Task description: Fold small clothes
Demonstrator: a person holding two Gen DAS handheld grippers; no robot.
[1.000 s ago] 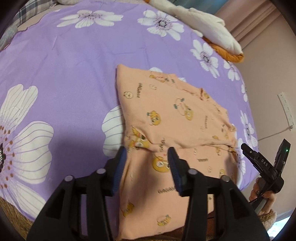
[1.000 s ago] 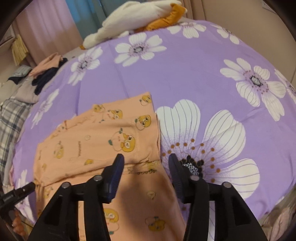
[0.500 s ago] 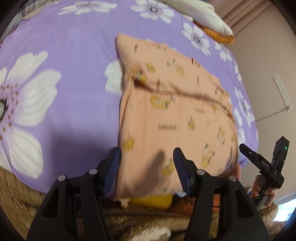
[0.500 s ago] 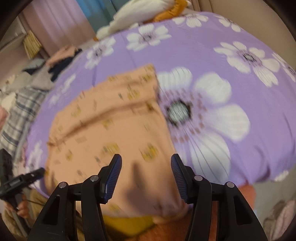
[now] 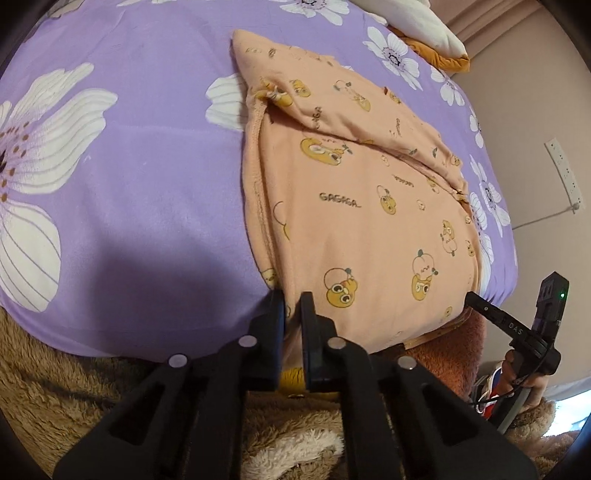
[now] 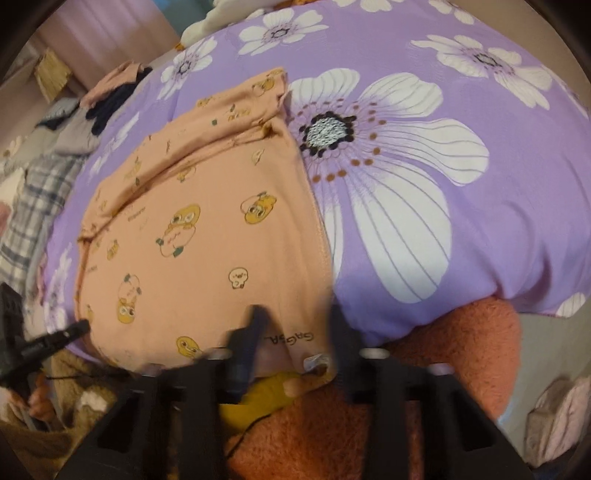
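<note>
A small peach garment (image 5: 354,206) printed with yellow cartoon animals lies partly folded on the purple flowered bedspread (image 5: 140,155). Its far part is folded back over itself. My left gripper (image 5: 291,306) is shut on the garment's near left corner at the bed's edge. In the right wrist view the garment (image 6: 207,236) fills the left half. My right gripper (image 6: 295,325) straddles the near right hem, jaws still apart and blurred. The right gripper also shows in the left wrist view (image 5: 476,301), and the left one at the left edge of the right wrist view (image 6: 79,326).
A white and orange bundle (image 5: 432,33) lies at the bed's far end. A plaid cloth (image 6: 33,206) and dark clothes (image 6: 110,99) lie at the bed's left side. Brown fleece (image 5: 74,387) and orange fleece (image 6: 443,350) lie below the bed's near edge.
Both grippers dropped back to the garment's near hem at the bed's edge. The left gripper closed on the near left corner. The right gripper's jaws have narrowed around the right hem.
</note>
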